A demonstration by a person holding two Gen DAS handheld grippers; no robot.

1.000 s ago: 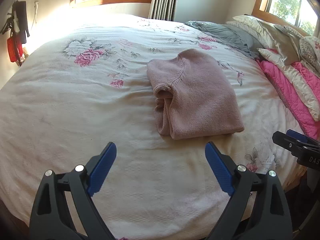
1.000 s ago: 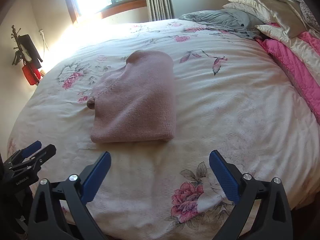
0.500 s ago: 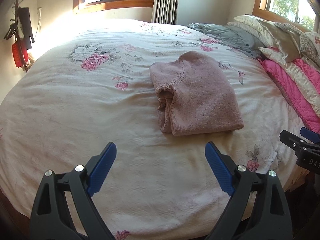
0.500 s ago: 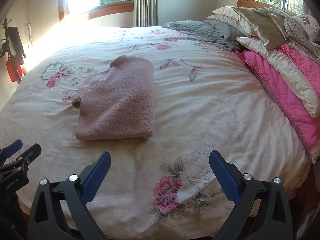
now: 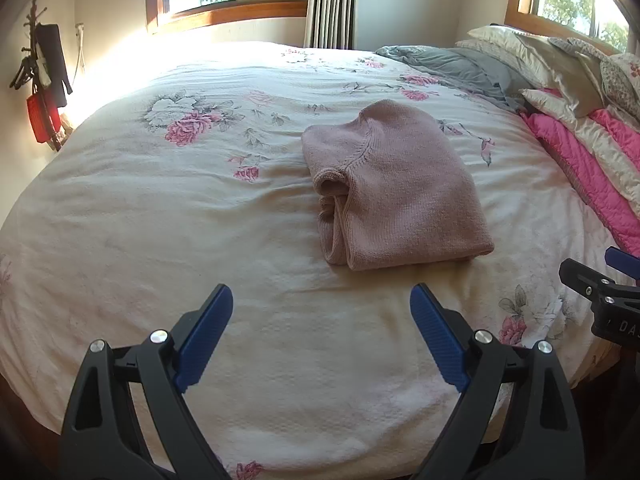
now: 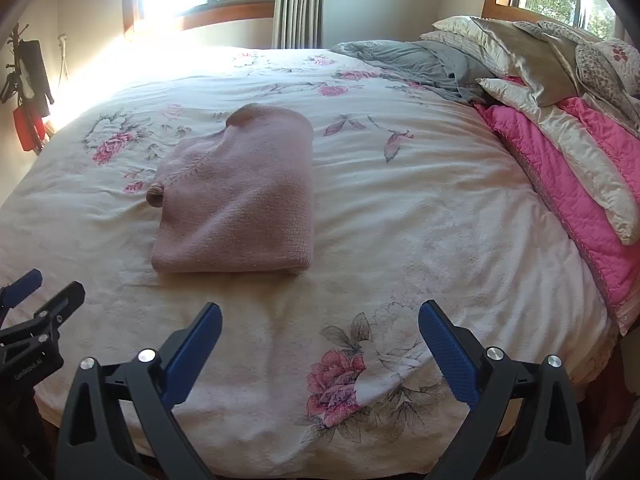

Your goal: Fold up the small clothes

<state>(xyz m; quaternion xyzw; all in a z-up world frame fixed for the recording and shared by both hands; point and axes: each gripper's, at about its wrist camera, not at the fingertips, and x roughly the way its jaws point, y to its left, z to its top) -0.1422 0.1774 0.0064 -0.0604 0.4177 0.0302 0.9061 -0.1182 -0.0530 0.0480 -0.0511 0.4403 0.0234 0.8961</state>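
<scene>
A dusty-pink knit sweater lies folded into a rectangle on the flowered bedspread, its rolled collar edge facing left. In the right wrist view the same sweater sits left of centre. My left gripper hangs open above the bedspread, short of the sweater's near edge, holding nothing. My right gripper is open too, over the bedspread to the right of the sweater and nearer the bed's foot, empty. Each gripper's tip shows at the edge of the other's view.
Pillows and a pink quilt pile along the right side. A crumpled grey cloth lies at the far right of the bed. Windows and a curtain stand behind. Dark and red items hang on the left wall.
Both grippers have drawn back and risen a little from the bed, so more of the room shows. The sweater has stayed put and both grippers stay open.
</scene>
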